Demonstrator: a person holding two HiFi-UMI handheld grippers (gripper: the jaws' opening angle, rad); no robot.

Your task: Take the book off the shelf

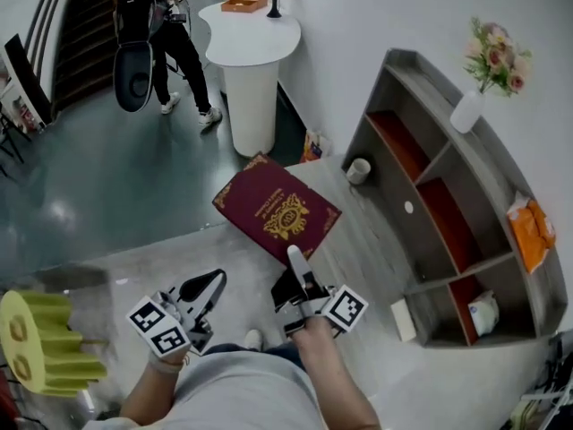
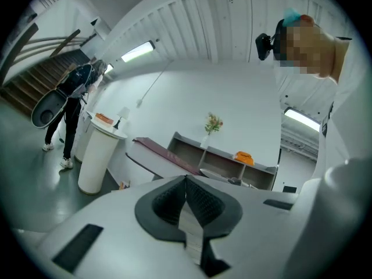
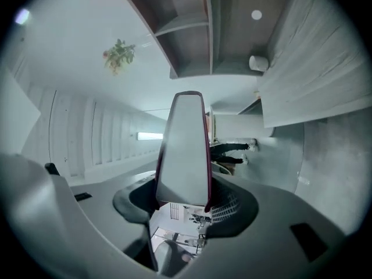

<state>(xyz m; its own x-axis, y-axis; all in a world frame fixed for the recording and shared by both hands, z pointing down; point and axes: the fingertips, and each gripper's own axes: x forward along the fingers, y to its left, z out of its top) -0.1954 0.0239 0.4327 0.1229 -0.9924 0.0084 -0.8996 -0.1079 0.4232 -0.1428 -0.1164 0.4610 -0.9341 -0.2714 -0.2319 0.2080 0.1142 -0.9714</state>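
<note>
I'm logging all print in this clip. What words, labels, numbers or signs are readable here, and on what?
No text can be read.
Book cover: gold print, too blurred to read.
Orange packet: print too small to read.
Marker cube: square patterns only, no words.

Bare floor (image 1: 89, 195) is lying open across the frame's left; the shelf (image 1: 372, 115) is walling off the right, a white pedestal surface (image 1: 255, 36) and a person (image 1: 175, 43) are blocking the top, the book (image 1: 276, 206) is filling the centre.
</note>
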